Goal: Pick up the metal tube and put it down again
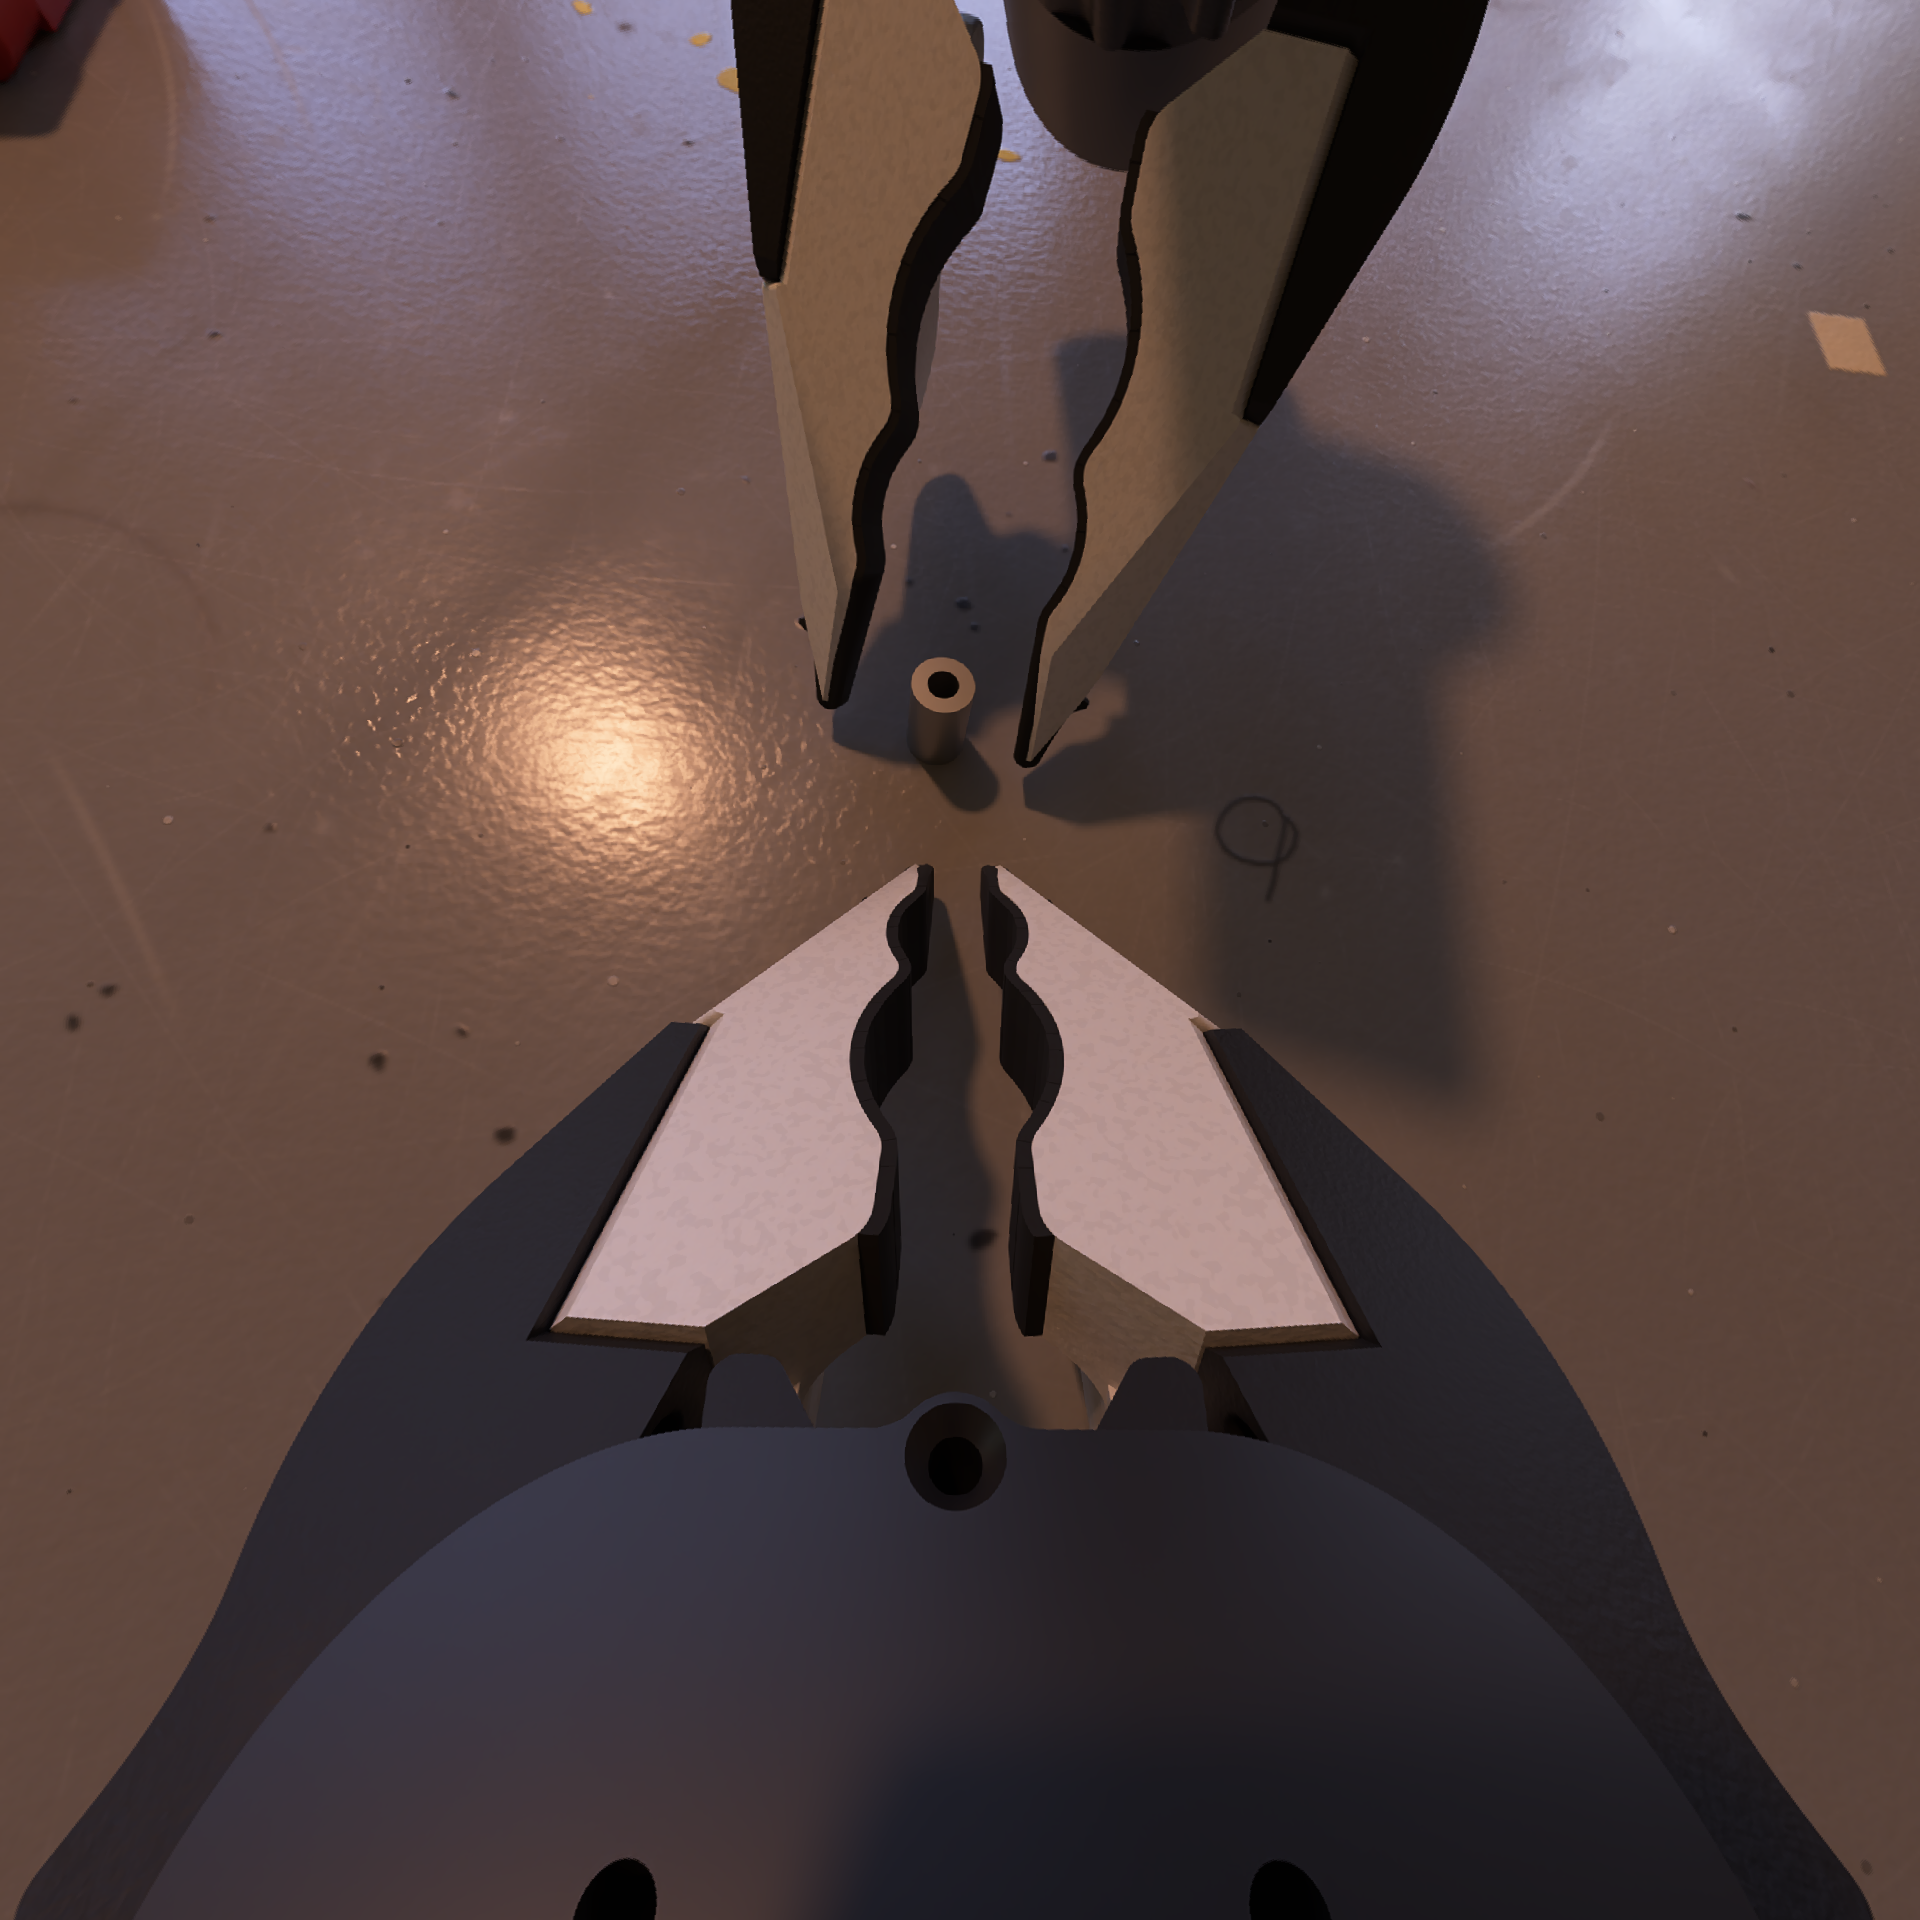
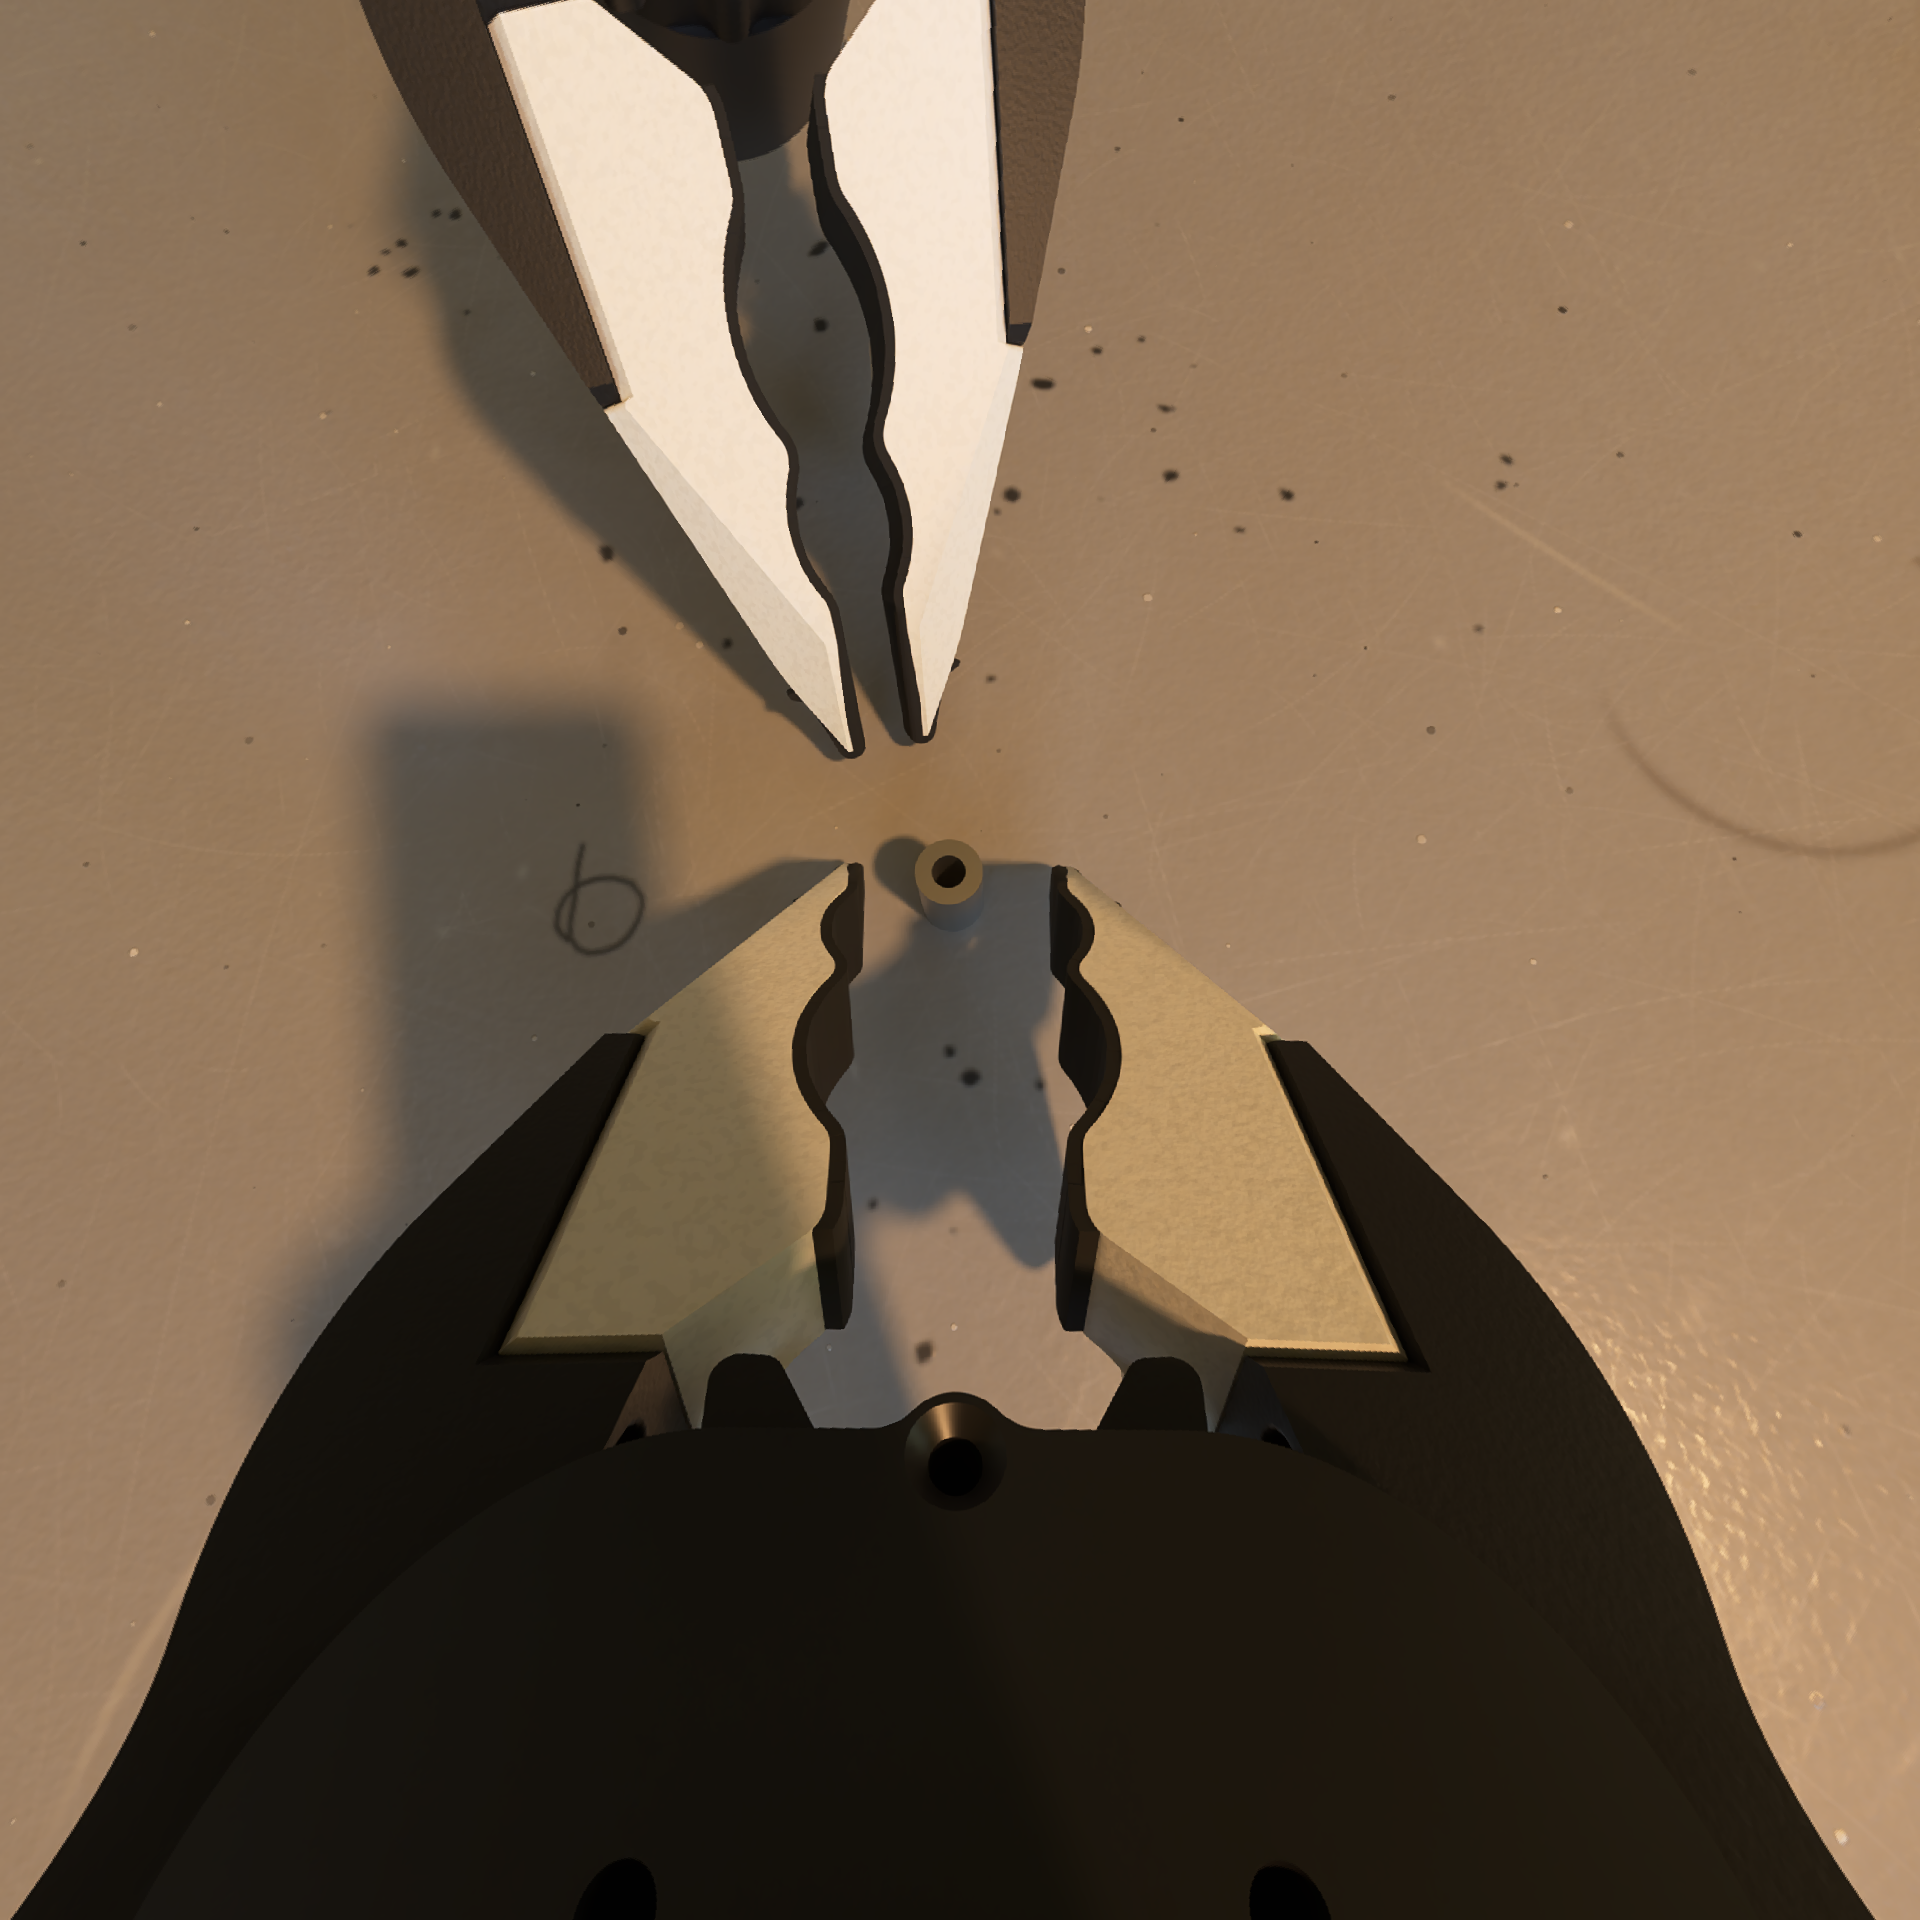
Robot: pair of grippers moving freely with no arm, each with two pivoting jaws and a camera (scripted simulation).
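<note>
A small metal tube [image 1: 942,717] stands upright on the brown table, its open end up. My right gripper [image 2: 956,871] is open, with one fingertip on each side of the tube [image 2: 948,894] and a gap between each tip and it. In the left wrist view the right gripper [image 1: 930,725] comes down from the top, its tips close to the table. My left gripper [image 1: 956,871] is empty and all but shut, with only a narrow slit between the tips. It points at the tube from the opposite side, a short way off. It also shows in the right wrist view [image 2: 885,740].
A looped pen mark [image 1: 1257,836] is on the table beside the tube and also shows in the right wrist view [image 2: 597,904]. A small tan patch [image 1: 1847,343] lies at the right. A red object [image 1: 26,36] sits in the far left corner. Dark specks dot the surface.
</note>
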